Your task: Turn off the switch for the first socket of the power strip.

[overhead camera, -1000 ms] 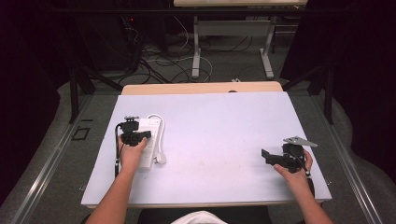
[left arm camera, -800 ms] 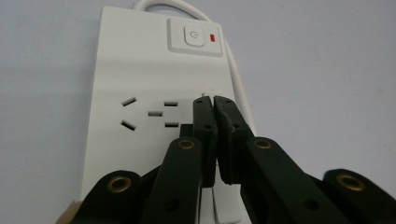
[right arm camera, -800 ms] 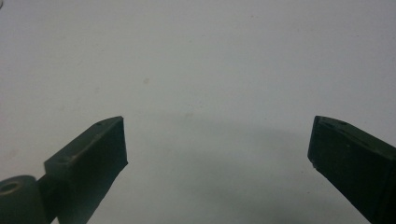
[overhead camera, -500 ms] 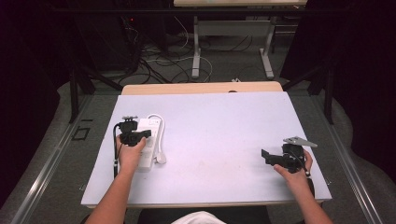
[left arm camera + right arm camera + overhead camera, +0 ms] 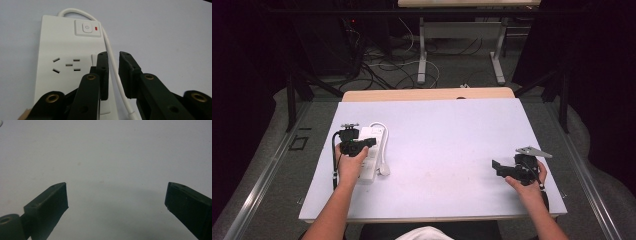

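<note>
A white plastic power strip (image 5: pixel 368 152) is seen lying flat near the left edge of the pale grey table (image 5: pixel 452 140), under the left gripper (image 5: pixel 362 144). In the left gripper view, its grey switch with a red light (image 5: pixel 88 28) is shown at the far end, and its thin white cord (image 5: pixel 113 65) runs through the narrow gap between the jaws, which have just been opening; no pinch is evident. The right gripper (image 5: pixel 116 197) is held with jaws spread wide over bare table at the near right
</note>
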A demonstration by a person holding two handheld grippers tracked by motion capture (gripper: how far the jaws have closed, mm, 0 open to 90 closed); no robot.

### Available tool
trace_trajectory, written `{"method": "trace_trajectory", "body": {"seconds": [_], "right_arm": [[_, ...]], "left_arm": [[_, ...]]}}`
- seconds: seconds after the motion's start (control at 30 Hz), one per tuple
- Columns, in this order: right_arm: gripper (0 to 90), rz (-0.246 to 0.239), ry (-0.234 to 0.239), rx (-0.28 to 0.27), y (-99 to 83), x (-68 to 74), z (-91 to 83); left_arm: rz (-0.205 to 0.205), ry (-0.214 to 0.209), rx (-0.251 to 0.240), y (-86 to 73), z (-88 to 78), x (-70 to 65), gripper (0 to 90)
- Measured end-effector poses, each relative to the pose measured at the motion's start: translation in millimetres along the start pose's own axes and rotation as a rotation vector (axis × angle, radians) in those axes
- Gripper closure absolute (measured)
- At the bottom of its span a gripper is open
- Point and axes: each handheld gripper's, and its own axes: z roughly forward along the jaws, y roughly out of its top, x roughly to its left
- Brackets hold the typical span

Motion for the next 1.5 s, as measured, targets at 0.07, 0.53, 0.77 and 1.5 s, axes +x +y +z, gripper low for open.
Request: {"method": "trace_trajectory", "body": {"seconds": [0.07,0.53,0.77,1.5], "right_arm": [[4.1,-0.002,-0.001,-0.001,-0.1,-0.2,0.1],[4.1,0.011,-0.004,0.001,-0.4,0.0,-0.7],[4.1,0.011,-0.008,0.001,-0.3,0.0,-1.0],[4.1,-0.002,-0.010,-0.007,-0.5,-1.1,-2.7]], "left_arm": [[0.003,-0.002,-0.017,-0.1,-0.6,-2.1,76.5],[0.041,-0.047,-0.022,8.9,-21.4,-11.9,64.2],[0.052,-0.049,-0.036,12.0,-29.2,-16.3,57.8],[0.142,-0.051,-0.134,10.5,-59.7,-19.5,31.7]]}}
